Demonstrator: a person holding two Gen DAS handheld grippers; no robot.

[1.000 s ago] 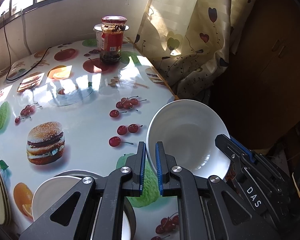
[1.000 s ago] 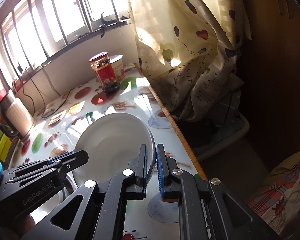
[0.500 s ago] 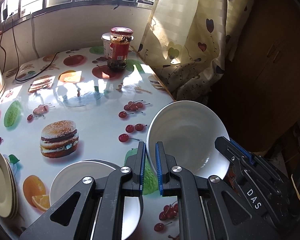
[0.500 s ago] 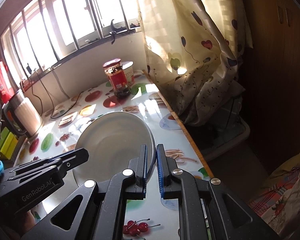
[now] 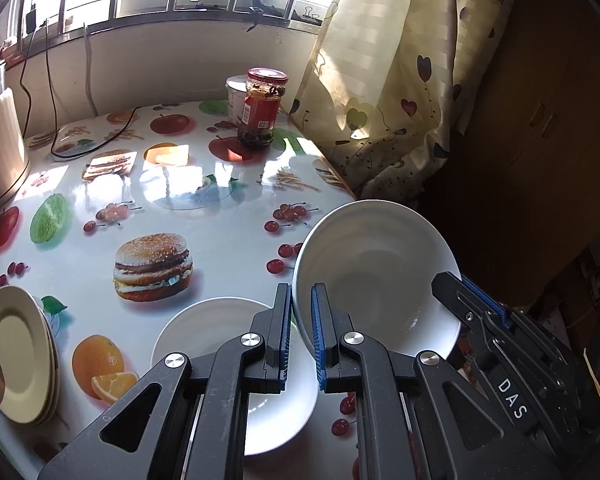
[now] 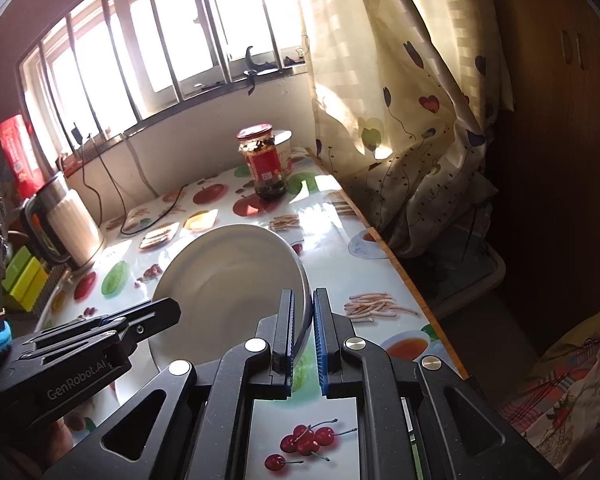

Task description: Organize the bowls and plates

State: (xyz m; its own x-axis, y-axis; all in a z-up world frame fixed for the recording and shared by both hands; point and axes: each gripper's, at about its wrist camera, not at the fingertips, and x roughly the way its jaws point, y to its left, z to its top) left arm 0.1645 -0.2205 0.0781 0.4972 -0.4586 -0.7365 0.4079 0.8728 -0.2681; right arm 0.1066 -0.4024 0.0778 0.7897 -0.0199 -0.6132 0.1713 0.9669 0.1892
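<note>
Both the left gripper (image 5: 301, 334) and right gripper (image 6: 302, 334), jaws clamped on opposite rims of the bowl (image 5: 374, 276), have carried it up, now above the second bowl (image 5: 236, 376) on the worktop (image 5: 148, 200), probably for stacking.

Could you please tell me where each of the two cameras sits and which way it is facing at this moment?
Left wrist: on the left gripper, looking down across the fruit-print table toward the window; its jaws pinch the lifted white ceramic bowl, and the right gripper enters at right.
Right wrist: on the right gripper, facing the window and the heart-print curtain; the left gripper enters at left.
Shared: the bowl, the red-lidded glass jar, the table, the curtain.
</note>
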